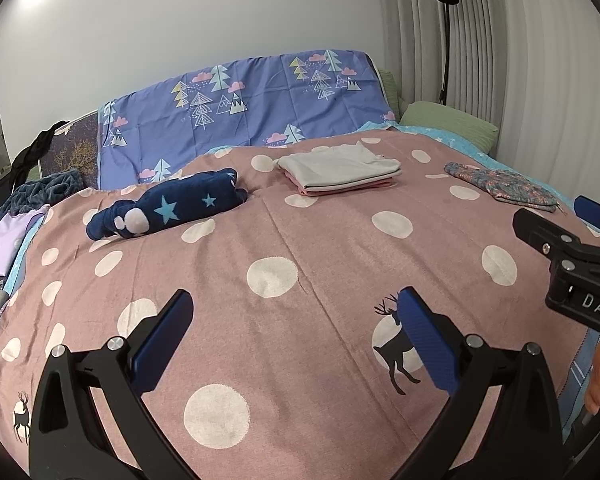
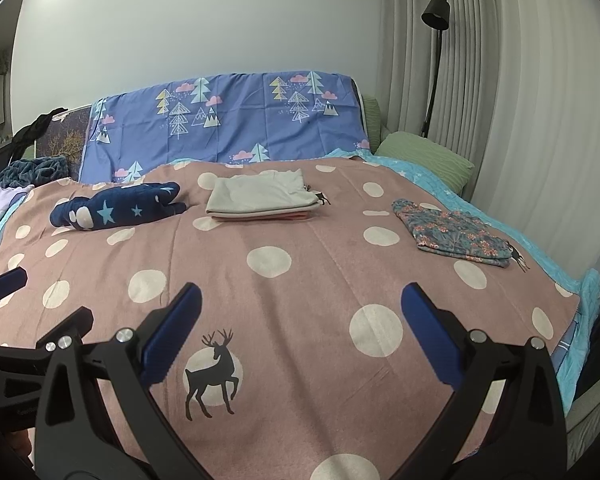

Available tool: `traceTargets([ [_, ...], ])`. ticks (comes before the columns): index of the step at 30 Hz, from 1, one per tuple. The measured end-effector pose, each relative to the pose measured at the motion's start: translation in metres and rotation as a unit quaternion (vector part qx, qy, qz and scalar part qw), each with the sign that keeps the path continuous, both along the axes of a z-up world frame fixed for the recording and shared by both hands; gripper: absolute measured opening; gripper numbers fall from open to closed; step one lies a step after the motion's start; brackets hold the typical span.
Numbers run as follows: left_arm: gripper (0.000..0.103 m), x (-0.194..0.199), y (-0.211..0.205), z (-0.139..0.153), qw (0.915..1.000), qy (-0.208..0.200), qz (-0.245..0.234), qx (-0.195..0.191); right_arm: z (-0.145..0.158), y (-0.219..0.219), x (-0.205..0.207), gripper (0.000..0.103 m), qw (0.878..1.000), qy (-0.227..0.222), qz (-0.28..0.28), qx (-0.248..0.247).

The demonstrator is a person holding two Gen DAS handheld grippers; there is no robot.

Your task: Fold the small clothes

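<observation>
Clothes first: none held. Left gripper [image 1: 296,316] and right gripper [image 2: 300,308] both spread wide, empty, hovering side by side over bare pink dotted blanket [image 2: 300,216]. Farther out: grey-on-pink folded stack [image 2: 262,196] centre, folded floral garment [image 2: 460,236] near the right edge, navy star-print fleece [image 2: 116,208] bunched at left (looks unfolded, likely next). Risk: plush fleece is bulky, a shallow pinch could grab one layer or the blanket with it; reaching across could knock the stack.
</observation>
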State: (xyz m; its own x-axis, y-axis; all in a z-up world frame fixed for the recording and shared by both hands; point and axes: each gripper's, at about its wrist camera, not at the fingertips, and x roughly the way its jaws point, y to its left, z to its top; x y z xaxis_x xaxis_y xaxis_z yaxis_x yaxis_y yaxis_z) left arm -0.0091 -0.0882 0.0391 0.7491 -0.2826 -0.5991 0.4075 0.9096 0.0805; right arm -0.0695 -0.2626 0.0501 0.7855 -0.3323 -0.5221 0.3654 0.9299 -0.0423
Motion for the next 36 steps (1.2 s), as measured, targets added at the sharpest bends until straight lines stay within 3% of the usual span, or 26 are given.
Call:
traceTargets([
  [36, 0.102, 0.0031, -0.0013, -0.0045, 1.0000, 0.005, 0.002, 0.004, -0.0046, 0.0001, 0.0061, 0.101, 1.000, 0.003, 0.000, 0.001],
])
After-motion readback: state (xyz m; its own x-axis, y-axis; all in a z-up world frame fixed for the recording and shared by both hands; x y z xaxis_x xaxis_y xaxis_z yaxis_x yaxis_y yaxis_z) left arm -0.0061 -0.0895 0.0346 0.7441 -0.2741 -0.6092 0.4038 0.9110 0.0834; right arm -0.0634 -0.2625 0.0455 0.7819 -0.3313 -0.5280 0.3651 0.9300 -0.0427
